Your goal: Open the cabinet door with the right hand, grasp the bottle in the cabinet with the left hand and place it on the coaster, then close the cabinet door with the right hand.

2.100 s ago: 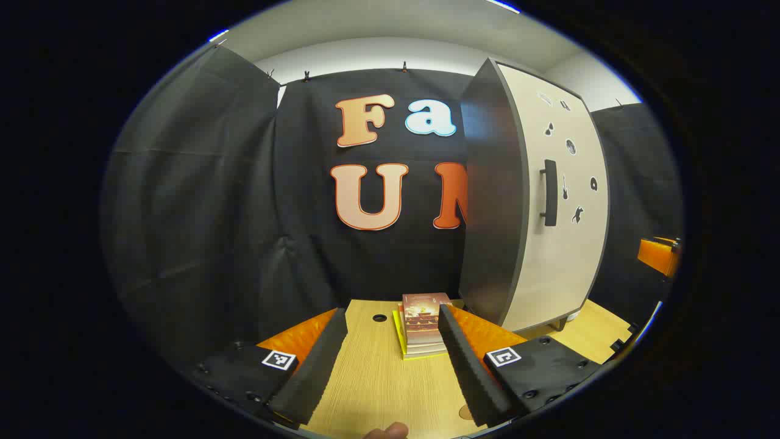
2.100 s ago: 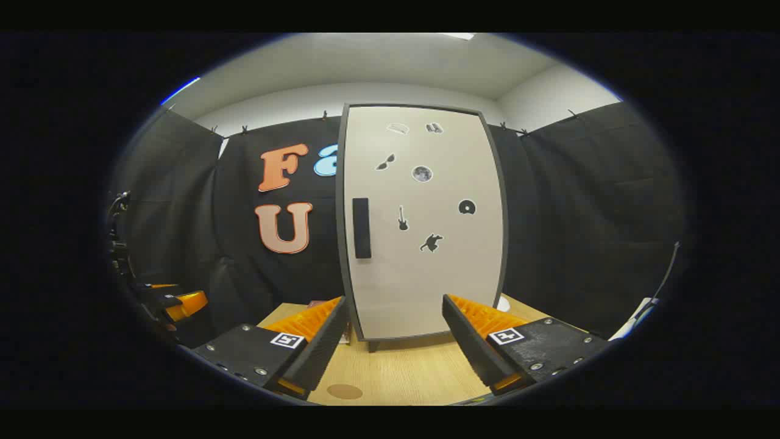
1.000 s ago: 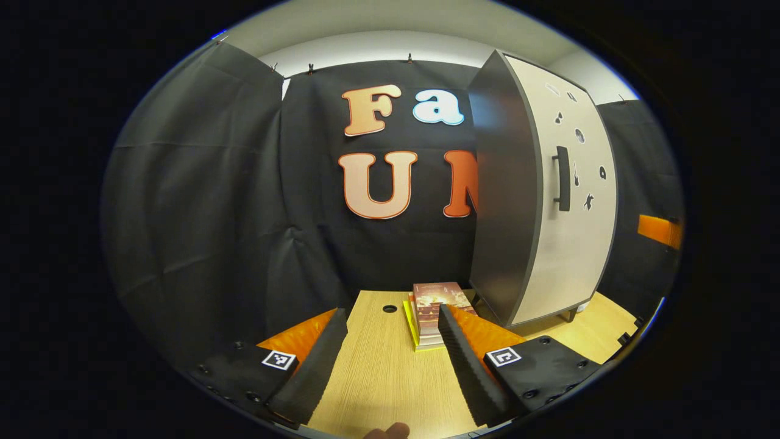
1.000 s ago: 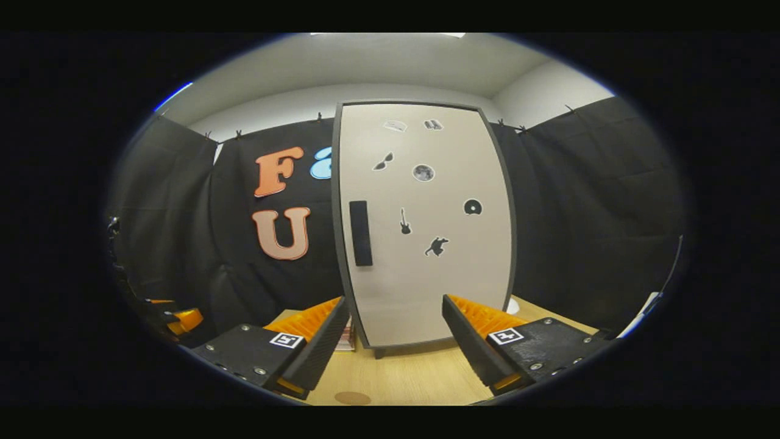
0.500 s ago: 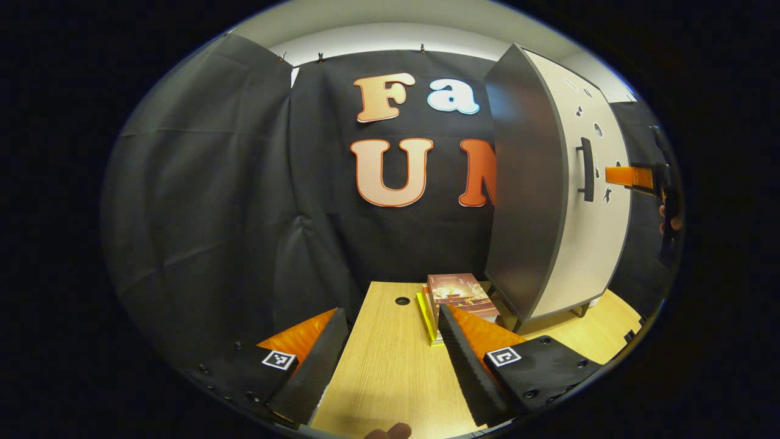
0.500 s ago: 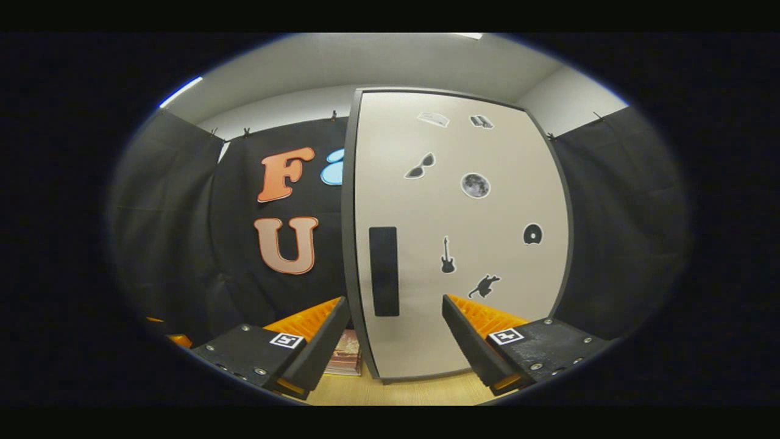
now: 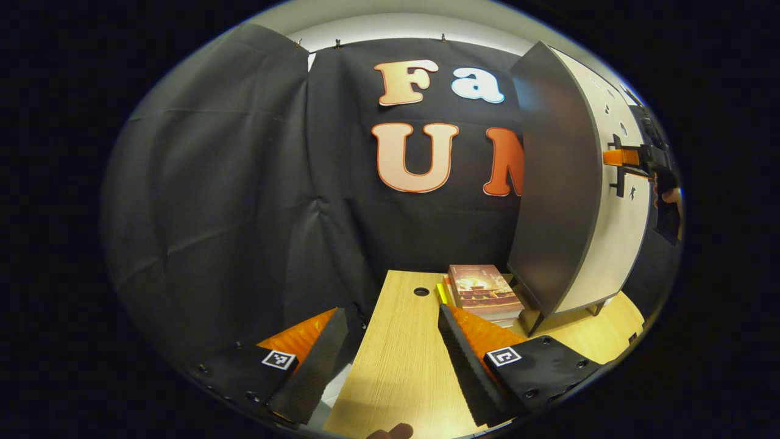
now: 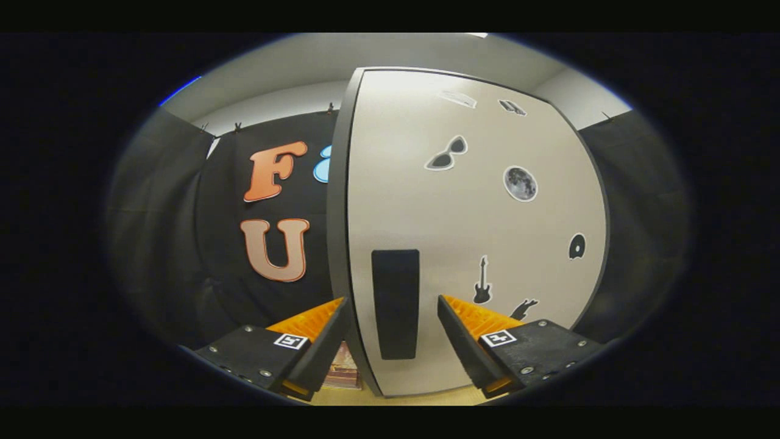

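Facing the beige cabinet door (image 8: 463, 201) with small black stickers, the right gripper (image 8: 390, 347) has wide jaws on either side of the black vertical handle (image 8: 396, 302), not pressing it | door shut, bottle not visible | left gripper (image 7: 390, 360) jaws wide, empty, above the light wooden table (image 7: 396, 366) | stack of books (image 7: 481, 292) beside the cabinet

The table (image 7: 396, 366) looks like light wood with fine lines. The cabinet door (image 8: 463, 231) is smooth and matt, its handle (image 8: 396, 302) dull black. The books (image 7: 484, 291) have shiny paper covers
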The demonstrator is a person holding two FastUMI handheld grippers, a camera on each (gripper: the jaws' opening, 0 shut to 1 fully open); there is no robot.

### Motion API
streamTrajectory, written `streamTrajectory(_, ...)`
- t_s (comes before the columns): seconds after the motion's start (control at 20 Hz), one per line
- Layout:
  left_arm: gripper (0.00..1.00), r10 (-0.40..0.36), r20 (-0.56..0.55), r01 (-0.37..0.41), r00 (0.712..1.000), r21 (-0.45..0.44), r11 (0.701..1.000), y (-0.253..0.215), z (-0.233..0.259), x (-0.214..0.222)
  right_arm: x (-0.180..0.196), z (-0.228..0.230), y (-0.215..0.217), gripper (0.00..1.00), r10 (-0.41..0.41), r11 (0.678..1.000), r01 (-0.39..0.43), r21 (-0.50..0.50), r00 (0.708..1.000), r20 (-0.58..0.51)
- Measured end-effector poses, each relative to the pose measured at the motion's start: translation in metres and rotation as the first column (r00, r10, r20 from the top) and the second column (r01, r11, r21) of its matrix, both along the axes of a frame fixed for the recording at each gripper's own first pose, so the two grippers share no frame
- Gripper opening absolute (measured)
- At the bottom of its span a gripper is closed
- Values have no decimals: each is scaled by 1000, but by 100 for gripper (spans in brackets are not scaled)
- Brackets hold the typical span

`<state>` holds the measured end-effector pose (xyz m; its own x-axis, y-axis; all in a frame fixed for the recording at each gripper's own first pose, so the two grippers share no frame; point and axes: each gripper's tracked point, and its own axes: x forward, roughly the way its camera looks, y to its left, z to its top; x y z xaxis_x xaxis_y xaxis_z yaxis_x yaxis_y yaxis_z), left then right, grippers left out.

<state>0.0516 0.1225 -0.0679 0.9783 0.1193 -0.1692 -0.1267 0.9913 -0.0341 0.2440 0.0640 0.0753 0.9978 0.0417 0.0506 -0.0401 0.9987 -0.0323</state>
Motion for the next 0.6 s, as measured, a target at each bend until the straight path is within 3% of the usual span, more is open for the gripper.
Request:
streamTrajectory(0.1,98,12,-1,-12,1000,3,1000,6,-1,0,2,0,-5,69,-13,1000,13,-11,1000,-1)
streamTrajectory(0.15,98,13,-3,-13,1000,4,1000,6,-1,-1,0,0,-3,52,1,1000,-1,-1,1000,-6)
streamTrajectory(0.25,98,13,-13,-13,1000,2,1000,5,-5,-1,0,-2,-2,37,10,1000,-9,13,1000,-20)
streamTrajectory(0.6,98,5,-19,-4,1000,20,1000,-9,-5,-23,-16,-4,-5,24,15,999,-13,44,998,-57)
